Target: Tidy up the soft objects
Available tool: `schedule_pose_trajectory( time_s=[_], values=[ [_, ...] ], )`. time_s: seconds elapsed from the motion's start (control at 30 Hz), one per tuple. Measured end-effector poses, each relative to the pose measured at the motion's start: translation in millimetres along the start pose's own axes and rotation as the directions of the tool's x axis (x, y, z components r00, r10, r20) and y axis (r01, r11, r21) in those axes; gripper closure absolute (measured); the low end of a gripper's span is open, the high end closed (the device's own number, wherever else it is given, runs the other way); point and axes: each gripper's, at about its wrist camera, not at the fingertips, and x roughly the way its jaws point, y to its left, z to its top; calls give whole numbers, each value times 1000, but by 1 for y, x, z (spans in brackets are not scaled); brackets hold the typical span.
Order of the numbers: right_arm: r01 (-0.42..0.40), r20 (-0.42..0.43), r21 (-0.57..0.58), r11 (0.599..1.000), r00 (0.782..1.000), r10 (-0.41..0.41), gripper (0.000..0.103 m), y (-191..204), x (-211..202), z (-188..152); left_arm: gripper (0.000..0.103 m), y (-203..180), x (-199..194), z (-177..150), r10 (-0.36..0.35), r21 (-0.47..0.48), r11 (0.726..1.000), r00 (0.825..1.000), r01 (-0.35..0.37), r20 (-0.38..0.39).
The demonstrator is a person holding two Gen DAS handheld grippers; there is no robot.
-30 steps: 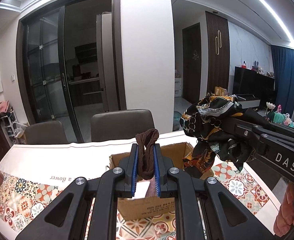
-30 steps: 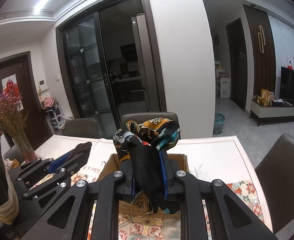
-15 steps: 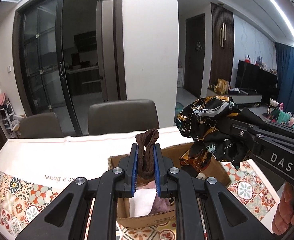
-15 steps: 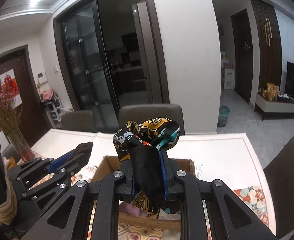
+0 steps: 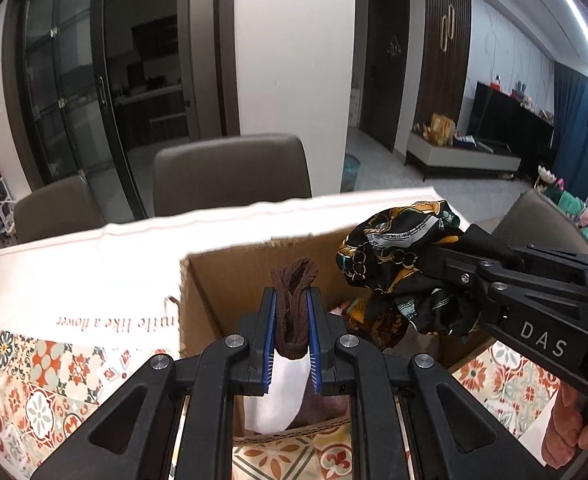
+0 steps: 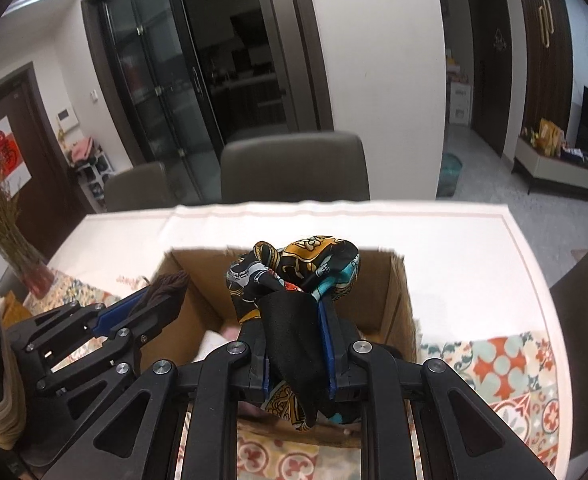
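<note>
Surface: dining table under a cloth that is white at the far side of the cardboard box and patterned with orange and teal tiles on the near side; upside-down lettering is printed on the cloth left of the box
Room: grey chairs behind the box at the table's far edge, dark glass sliding doors beyond them, a white pillar to their right, a television unit and blue curtain far right
Cardboard box: open-topped, standing on the table; white cloth and some pinkish fabric lie inside
Left gripper: jaws nearly closed, pinching a brown stocking bunched between the blue pads, poised over the left part of the box
Right gripper: jaws nearly closed, clamping a black, gold and teal patterned silk scarf above the box's middle, its tail hanging down over the near rim
Around: vase of dried flowers left of the box, near the table edge
In the way: each gripper's black frame hides the box's near wall; the scarf covers part of the interior
</note>
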Motion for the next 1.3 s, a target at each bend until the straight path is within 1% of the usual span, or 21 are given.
schedule_pose_trajectory(
  time_s=[0.17,0.3,0.4,0.47,0.5,0.53,0.6,0.63,0.67,0.73,0.8,0.9,0.97,1.03,1.17,1.2,1.3],
  values=[
    [2,-65,-2,1000,998,-2,83,-5,16,-9,87,-3,12,-9,-16,12,1000,998,17,-56],
    [-2,-130,-17,1000,992,0,83,-4,29,-15,87,-5,16,-17,-29,15,999,996,30,-89],
    [1,-168,-29,1000,986,-6,82,-3,36,-19,84,-7,18,-21,-39,18,999,993,42,-110],
    [3,-178,-32,999,984,-9,80,-3,38,-20,70,-10,19,-25,-44,29,998,991,48,-126],
    [1,-185,-31,1000,983,-7,76,-3,39,-20,67,-11,19,-26,-44,34,998,990,49,-132],
    [2,-186,-27,1000,982,-7,69,-3,39,-19,64,-11,20,-26,-45,35,998,990,50,-137],
    [7,-181,-28,1000,983,-12,63,-4,36,-18,60,-10,20,-26,-48,36,998,989,54,-139],
    [20,-174,-34,999,984,-26,59,-4,33,-17,56,-10,20,-26,-49,36,998,989,54,-138],
    [29,-168,-34,999,985,-34,57,-4,32,-16,50,-10,18,-25,-41,39,998,990,46,-136],
    [26,-152,-23,999,988,-29,48,-4,27,-13,43,-9,15,-24,-36,41,998,991,42,-130],
    [22,-132,-18,1000,991,-24,46,-3,19,-9,40,-9,9,-23,-38,42,998,992,43,-118],
    [44,-98,-20,999,994,-46,46,0,6,-5,39,-7,-2,-21,-32,39,999,994,36,-101],
    [56,-77,-4,998,995,-56,46,1,-5,-3,37,-5,-10,-19,-15,26,1000,996,18,-93],
    [82,-55,15,997,995,-81,46,2,-16,-3,37,-1,-18,-16,-17,10,1000,996,18,-82],
    [105,-25,43,993,994,-104,44,10,-37,-8,33,5,-40,-14,35,-13,999,998,-36,-55],
    [113,-16,49,992,994,-112,43,13,-45,-11,33,7,-45,-14,33,-18,999,998,-34,-48],
    [128,13,58,990,992,-129,42,20,-63,-17,30,10,-63,-15,40,-19,999,999,-41,-31]
  ],
)
